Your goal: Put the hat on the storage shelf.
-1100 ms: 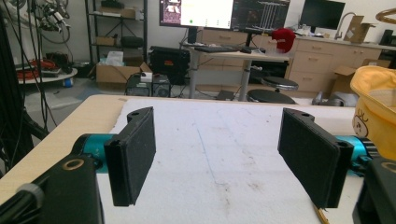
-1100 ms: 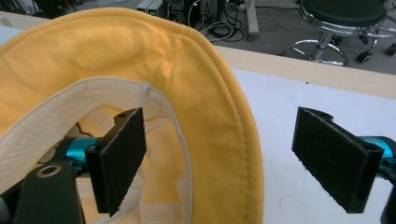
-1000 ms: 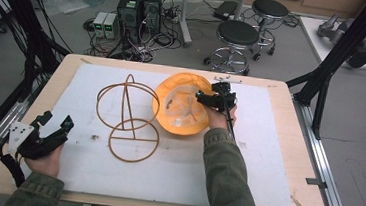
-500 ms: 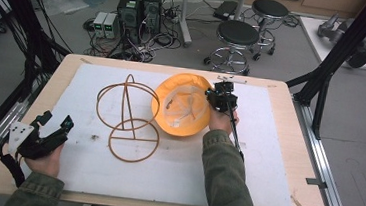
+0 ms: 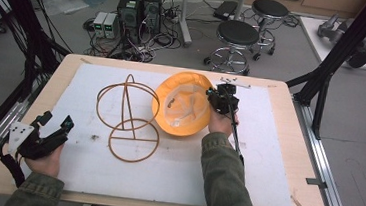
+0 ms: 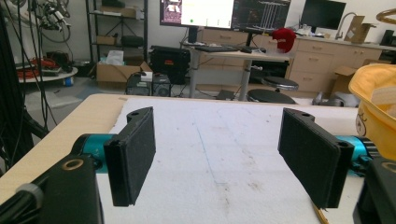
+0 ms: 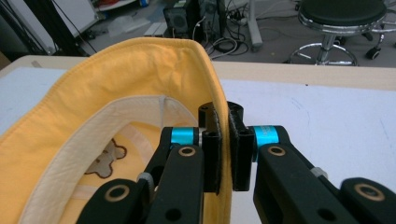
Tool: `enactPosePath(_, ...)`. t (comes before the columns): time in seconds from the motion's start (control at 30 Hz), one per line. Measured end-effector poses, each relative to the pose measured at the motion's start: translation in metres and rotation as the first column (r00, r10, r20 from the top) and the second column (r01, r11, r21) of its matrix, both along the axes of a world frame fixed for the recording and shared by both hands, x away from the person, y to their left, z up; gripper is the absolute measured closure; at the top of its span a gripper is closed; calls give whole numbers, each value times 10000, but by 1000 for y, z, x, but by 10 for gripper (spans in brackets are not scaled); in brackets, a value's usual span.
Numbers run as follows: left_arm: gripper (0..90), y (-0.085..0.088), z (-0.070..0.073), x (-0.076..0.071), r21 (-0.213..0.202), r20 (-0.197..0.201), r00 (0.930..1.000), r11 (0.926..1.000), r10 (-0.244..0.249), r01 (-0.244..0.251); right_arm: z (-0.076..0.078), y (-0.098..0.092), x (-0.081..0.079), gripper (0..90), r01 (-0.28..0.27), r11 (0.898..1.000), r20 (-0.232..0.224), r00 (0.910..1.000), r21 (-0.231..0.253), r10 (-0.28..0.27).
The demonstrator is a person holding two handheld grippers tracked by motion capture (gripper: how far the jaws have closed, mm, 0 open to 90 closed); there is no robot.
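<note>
A yellow hat (image 5: 183, 108) lies upside down on the white foam board (image 5: 164, 176), its cream inner band facing up. My right gripper (image 5: 215, 97) sits at the hat's right rim. In the right gripper view its jaws (image 7: 224, 126) are shut on the yellow brim (image 7: 116, 88), with the fabric pinched between the pads. My left gripper (image 5: 57, 120) rests at the board's left edge, held in a hand. Its pads (image 6: 133, 154) stand wide apart with nothing between them, and the hat (image 6: 373, 107) is off to its right.
A brown wire stand (image 5: 127, 115) of hoops and a ring base stands just left of the hat. The board covers most of the wooden table (image 5: 308, 194). Stools (image 5: 237, 35), computer boxes and cables are on the floor beyond the far edge.
The right gripper has closed its jaws on the hat's right brim, shifting only slightly. The left gripper and the wire stand have stayed where they were.
</note>
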State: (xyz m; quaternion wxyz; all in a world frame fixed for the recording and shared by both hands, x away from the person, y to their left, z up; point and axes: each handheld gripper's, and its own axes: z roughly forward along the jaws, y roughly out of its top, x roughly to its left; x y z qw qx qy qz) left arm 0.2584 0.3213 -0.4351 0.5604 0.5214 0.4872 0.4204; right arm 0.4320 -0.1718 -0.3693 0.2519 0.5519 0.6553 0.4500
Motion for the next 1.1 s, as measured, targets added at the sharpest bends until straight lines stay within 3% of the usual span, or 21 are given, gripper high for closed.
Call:
enactPosePath(0.27, 279, 0, -1, 0, -79, -62, 10000, 10000, -57, 57, 3, -5, -9, 857, 141, 9995, 959, 9952, 292, -168)
enactPosePath(0.47, 278, 0, -2, 1, -172, -86, 9999, 9998, -94, 93, 9, -7, -17, 856, 33, 9986, 1778, 9840, 528, -127)
enactPosePath(0.57, 279, -1, -2, 1, -284, -131, 9998, 9995, -152, 148, 13, -9, -21, 856, 42, 9987, 2248, 9743, 505, -155)
enactPosePath(0.63, 279, -1, -2, 1, -310, -137, 9998, 9994, -177, 172, 17, -9, -24, 856, 39, 9991, 2717, 9623, 422, -153)
enactPosePath(0.8, 279, -2, -2, 1, -292, -155, 9996, 9993, -246, 241, 28, -10, -32, 855, 34, 9998, 3922, 9198, 220, -118)
enactPosePath(1.1, 279, -2, -3, 1, -274, -173, 9995, 9993, -247, 243, 45, -28, -47, 855, 52, 9937, 5250, 8488, 1117, -634)
